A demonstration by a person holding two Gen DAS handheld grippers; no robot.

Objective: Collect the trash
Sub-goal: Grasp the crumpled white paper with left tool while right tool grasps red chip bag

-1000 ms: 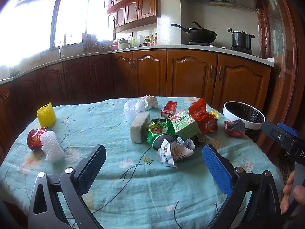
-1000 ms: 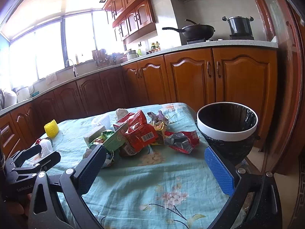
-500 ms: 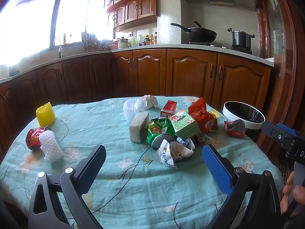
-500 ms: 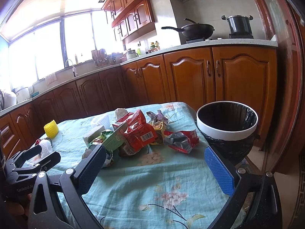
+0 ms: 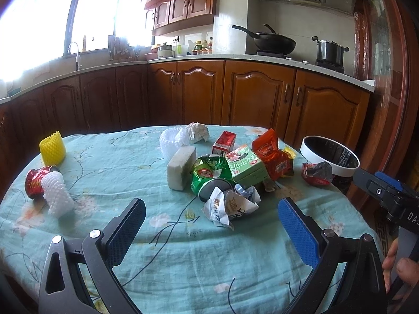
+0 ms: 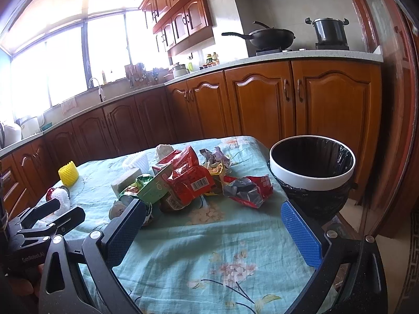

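Observation:
A heap of trash lies mid-table: crumpled white paper point(image 5: 230, 205), a green wrapper point(image 5: 207, 174), a green carton point(image 5: 246, 166), red snack bags point(image 5: 272, 154), a grey block point(image 5: 182, 167) and white foam net point(image 5: 170, 141). A red-silver wrapper point(image 6: 247, 189) lies near the white-rimmed bin point(image 6: 311, 176) with its black liner, beside the table's right edge. My left gripper point(image 5: 210, 233) is open and empty, just short of the crumpled paper. My right gripper point(image 6: 212, 231) is open and empty above the cloth, short of the red bags point(image 6: 188, 180).
At the table's left lie a yellow foam net point(image 5: 52, 147), a red can point(image 5: 35, 183) and a white foam net point(image 5: 56, 196). The teal flowered cloth point(image 5: 199, 261) covers the round table. Wooden kitchen cabinets point(image 5: 251, 99) stand behind.
Both views have shifted very slightly; the trash sits a touch higher in the left wrist view. Nothing was grasped or moved.

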